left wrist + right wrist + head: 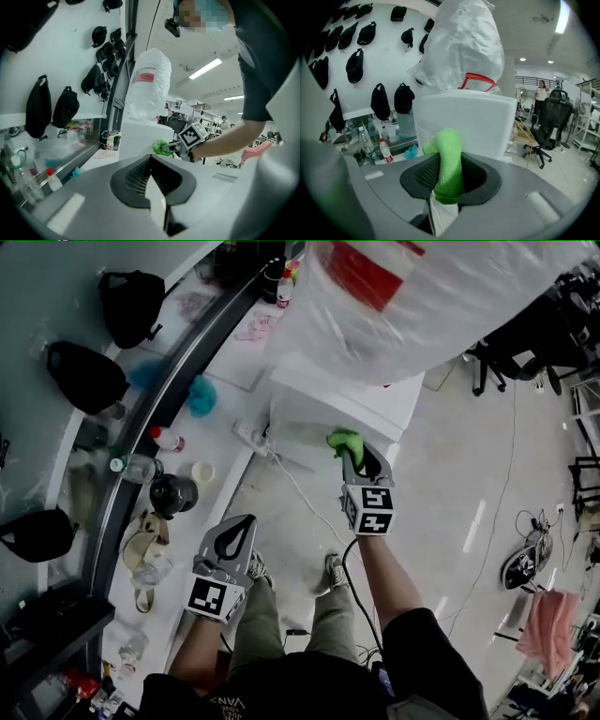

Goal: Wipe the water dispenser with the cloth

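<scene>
While tight on cloth (449, 154), right claw (446, 193).

Right arm is reaching out front, with the right gripper (354, 457) clamping down on the green cloth (344, 441). Left arm is sitting lower, closer to the body. The left gripper (242, 529) is pointing forward, jaws pressing together on nothing.

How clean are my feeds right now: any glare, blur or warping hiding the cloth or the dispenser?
Head view: evenly lit and sharp, green cloth clear against the white water dispenser. Left gripper view: heavy fisheye, dark corners, glaring ceiling light strips. Right gripper view: same fisheye bending, cloth in the right claw sharp, dispenser face washed out.
</scene>
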The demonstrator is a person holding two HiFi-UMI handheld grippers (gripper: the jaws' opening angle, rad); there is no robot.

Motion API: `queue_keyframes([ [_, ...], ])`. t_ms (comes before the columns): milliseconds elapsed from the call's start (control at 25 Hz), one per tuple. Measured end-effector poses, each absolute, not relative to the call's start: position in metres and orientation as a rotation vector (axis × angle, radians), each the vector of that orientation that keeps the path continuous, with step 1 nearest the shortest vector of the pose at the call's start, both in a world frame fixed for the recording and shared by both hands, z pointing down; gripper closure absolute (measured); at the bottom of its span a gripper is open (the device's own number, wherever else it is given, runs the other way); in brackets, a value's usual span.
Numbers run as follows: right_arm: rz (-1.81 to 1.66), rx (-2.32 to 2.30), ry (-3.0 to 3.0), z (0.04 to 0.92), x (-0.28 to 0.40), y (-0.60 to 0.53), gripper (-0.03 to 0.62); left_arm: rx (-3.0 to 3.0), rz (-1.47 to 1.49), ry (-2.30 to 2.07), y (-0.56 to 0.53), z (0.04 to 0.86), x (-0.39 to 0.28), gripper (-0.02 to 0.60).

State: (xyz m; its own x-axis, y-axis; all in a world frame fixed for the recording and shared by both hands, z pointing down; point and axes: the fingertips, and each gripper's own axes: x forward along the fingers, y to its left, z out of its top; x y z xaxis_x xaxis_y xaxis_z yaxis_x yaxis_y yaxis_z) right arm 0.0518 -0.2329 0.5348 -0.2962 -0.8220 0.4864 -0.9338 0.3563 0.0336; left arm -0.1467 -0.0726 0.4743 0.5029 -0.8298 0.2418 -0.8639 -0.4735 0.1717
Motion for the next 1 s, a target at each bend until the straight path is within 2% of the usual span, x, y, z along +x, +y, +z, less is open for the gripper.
queue_keyframes([
  [280,0.385,1.624,-2.127,0.537,0.119,-0.207,0.477,2.528,0.194,-1.333,-0.073,0.478,-0.097,0.58],
  [480,0.423,1.648,-2.139,0.538,0.126,-0.192,0.479,2.538,0.196,-1.294,-0.069,0.476,-0.082,0.58],
  [680,0.416,1.611,-2.2,0.542,0.084,-0.19,0.479,2.507,0.22,-1.32,-0.068,0.48,-0.097,0.58],
  [1000,0.401,1.428,-2.346,0.569,-0.038,-0.218,0.479,2.438,0.229,-1.435,-0.058,0.497,-0.164,0.58],
])
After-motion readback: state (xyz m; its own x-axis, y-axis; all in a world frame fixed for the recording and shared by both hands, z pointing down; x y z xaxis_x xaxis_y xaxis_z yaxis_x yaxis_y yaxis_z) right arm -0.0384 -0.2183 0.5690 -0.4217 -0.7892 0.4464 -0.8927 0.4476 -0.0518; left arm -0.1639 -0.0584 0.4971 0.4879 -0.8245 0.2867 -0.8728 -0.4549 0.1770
